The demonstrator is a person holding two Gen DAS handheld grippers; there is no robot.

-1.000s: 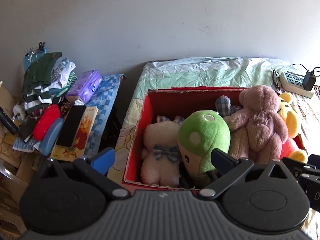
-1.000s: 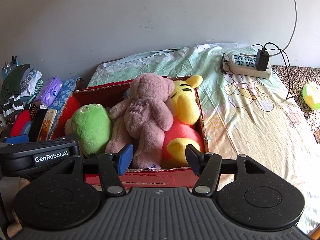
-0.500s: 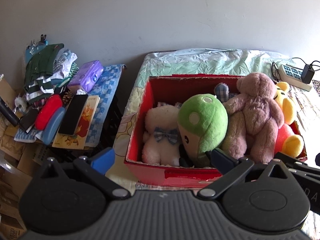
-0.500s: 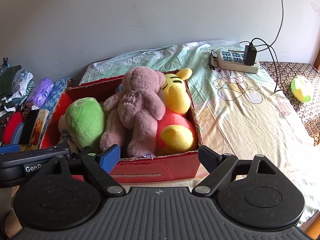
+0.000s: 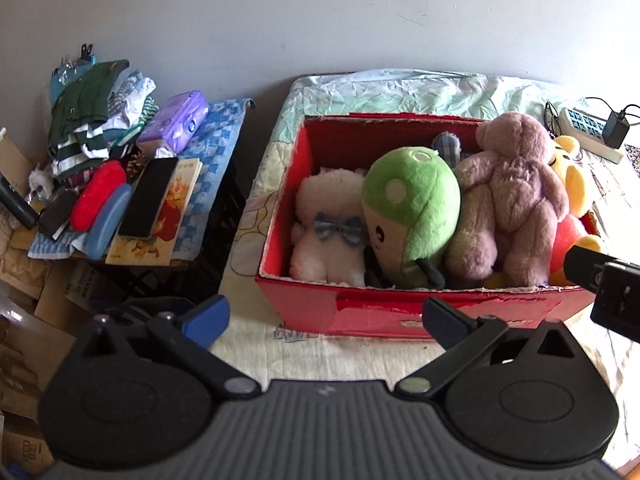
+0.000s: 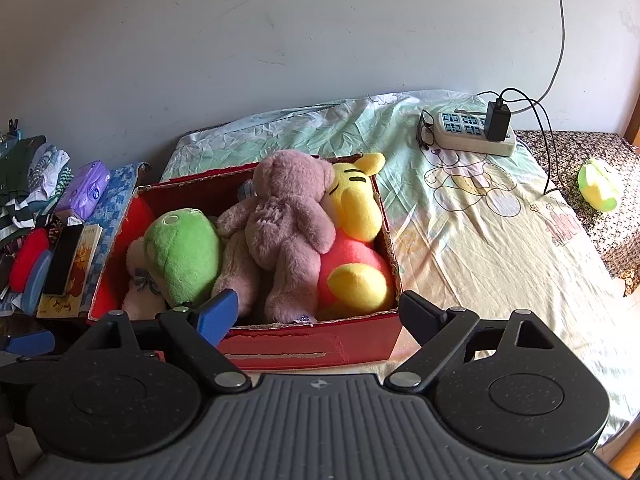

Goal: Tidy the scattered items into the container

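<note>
Jaws both wide, empty; red box (image 6: 312, 348) holds pink bear (image 6: 288, 216), green plush (image 6: 180, 252).

The red box (image 6: 312, 344) is packed wall to wall: green plush (image 6: 182, 254), pink bear (image 6: 288, 224) and yellow bear (image 6: 356, 252) fill it, the pink one rising above the rim. Open bedsheet (image 6: 480, 248) lies to its right, bare up to the power strip (image 6: 472, 132) and its trailing cables. Left, the side table (image 5: 216, 148) is crowded with clutter.
</note>
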